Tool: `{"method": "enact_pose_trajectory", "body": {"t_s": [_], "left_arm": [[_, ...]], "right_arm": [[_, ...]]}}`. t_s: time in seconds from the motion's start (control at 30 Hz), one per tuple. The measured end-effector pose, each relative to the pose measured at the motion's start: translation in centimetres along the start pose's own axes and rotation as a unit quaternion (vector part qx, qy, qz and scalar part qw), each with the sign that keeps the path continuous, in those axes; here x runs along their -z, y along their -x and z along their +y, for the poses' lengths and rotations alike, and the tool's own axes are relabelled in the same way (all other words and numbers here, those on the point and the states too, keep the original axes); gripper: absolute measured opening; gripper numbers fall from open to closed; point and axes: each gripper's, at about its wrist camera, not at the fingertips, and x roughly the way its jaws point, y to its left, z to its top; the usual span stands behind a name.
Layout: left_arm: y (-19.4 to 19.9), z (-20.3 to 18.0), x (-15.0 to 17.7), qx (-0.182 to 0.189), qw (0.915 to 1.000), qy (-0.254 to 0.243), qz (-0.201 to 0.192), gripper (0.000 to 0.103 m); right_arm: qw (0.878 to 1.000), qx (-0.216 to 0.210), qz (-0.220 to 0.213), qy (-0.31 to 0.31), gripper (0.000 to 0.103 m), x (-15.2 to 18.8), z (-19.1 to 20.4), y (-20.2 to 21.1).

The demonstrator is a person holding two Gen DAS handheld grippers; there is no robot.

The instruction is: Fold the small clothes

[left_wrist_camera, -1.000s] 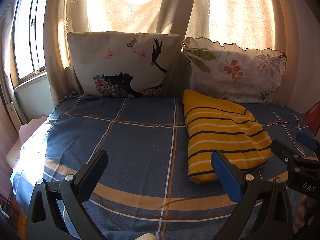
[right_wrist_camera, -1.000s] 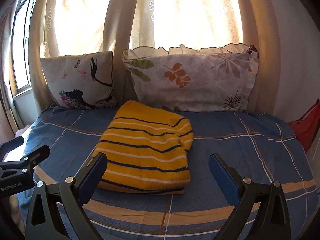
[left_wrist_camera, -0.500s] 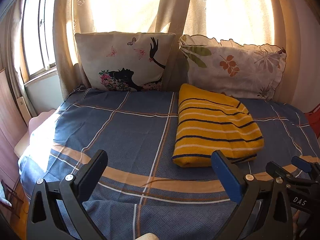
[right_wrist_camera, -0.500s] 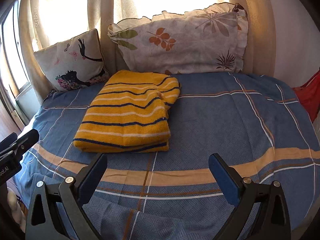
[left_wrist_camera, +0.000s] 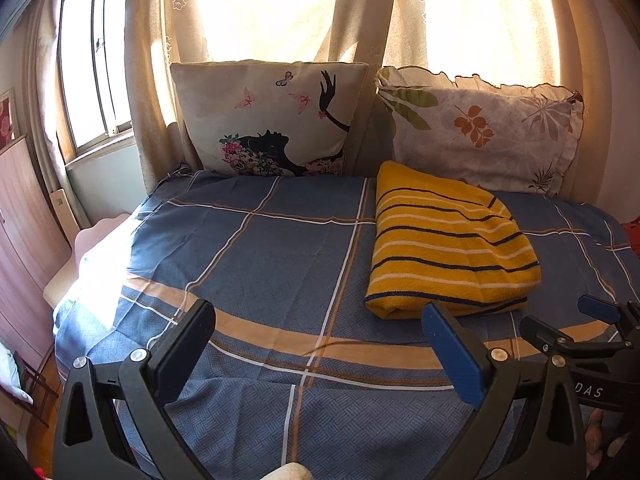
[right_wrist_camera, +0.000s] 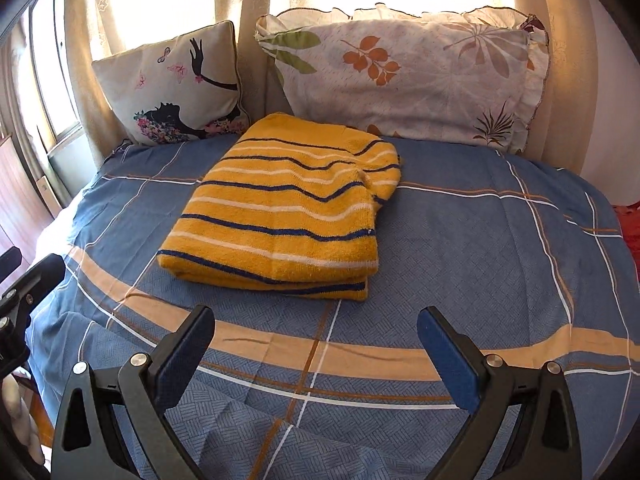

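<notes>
A yellow garment with dark and white stripes (left_wrist_camera: pixel 448 244) lies folded flat on the blue checked bed sheet (left_wrist_camera: pixel 272 264), near the pillows; it also shows in the right wrist view (right_wrist_camera: pixel 288 208). My left gripper (left_wrist_camera: pixel 318 326) is open and empty, above the sheet's near edge, left of the garment. My right gripper (right_wrist_camera: pixel 316 330) is open and empty, just in front of the garment's near edge. The right gripper also shows at the right edge of the left wrist view (left_wrist_camera: pixel 576 332), and the left gripper at the left edge of the right wrist view (right_wrist_camera: pixel 24 280).
Two pillows lean against the curtain at the back: one with a black silhouette (left_wrist_camera: pixel 276 120) and one with leaf prints (left_wrist_camera: pixel 480 128). A window (left_wrist_camera: pixel 92 68) and wooden furniture (left_wrist_camera: pixel 20 240) are at the left. Something red (right_wrist_camera: pixel 630 224) lies at the bed's right edge.
Both grippers have pulled back from the garment and risen, so more of the bed shows. The folded garment has not moved. Both jaws stay open.
</notes>
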Motion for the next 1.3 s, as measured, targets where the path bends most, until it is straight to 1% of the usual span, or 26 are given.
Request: {"method": "enact_pose_trajectory", "body": {"t_s": [0.13, 0.2, 0.3, 0.43, 0.53, 0.7, 0.83, 1.03, 1.3], "left_arm": [[-0.4, 0.1, 0.5, 0.015, 0.9998, -0.002, 0.013, 0.103], [-0.4, 0.4, 0.9, 0.029, 0.9994, 0.003, 0.017, 0.103], [-0.4, 0.9, 1.3, 0.045, 0.9988, 0.009, 0.019, 0.103], [-0.5, 1.6, 1.5, 0.070, 0.9971, 0.019, 0.021, 0.103], [-0.4, 2.2, 1.7, 0.081, 0.9964, 0.018, 0.019, 0.103], [-0.5, 3.5, 1.9, 0.092, 0.9953, 0.022, 0.022, 0.103], [-1.9, 4.0, 1.9, 0.095, 0.9944, 0.028, 0.037, 0.103], [-4.8, 3.0, 1.4, 0.102, 0.9923, 0.023, 0.066, 0.103], [-7.3, 1.2, 0.0, 0.114, 0.9904, -0.004, 0.079, 0.103]], "right_arm": [[1.000, 0.015, -0.005, -0.001, 0.103, 1.0, 0.2, 0.4], [1.000, 0.021, -0.003, -0.003, 0.103, 1.4, 0.5, 0.6], [1.000, 0.031, -0.002, 0.002, 0.103, 1.7, 1.2, 1.0], [0.999, 0.052, -0.011, 0.008, 0.103, 1.9, 1.9, 2.2], [0.998, 0.066, -0.014, 0.002, 0.103, 1.9, 2.2, 2.6], [0.997, 0.079, -0.012, -0.005, 0.103, 1.8, 2.8, 2.3], [0.996, 0.085, -0.008, -0.010, 0.103, 1.4, 2.9, 1.7], [0.996, 0.089, -0.005, -0.011, 0.103, 0.6, 2.2, 0.4], [0.996, 0.093, -0.001, -0.017, 0.103, -1.1, 0.9, -1.7]]}}
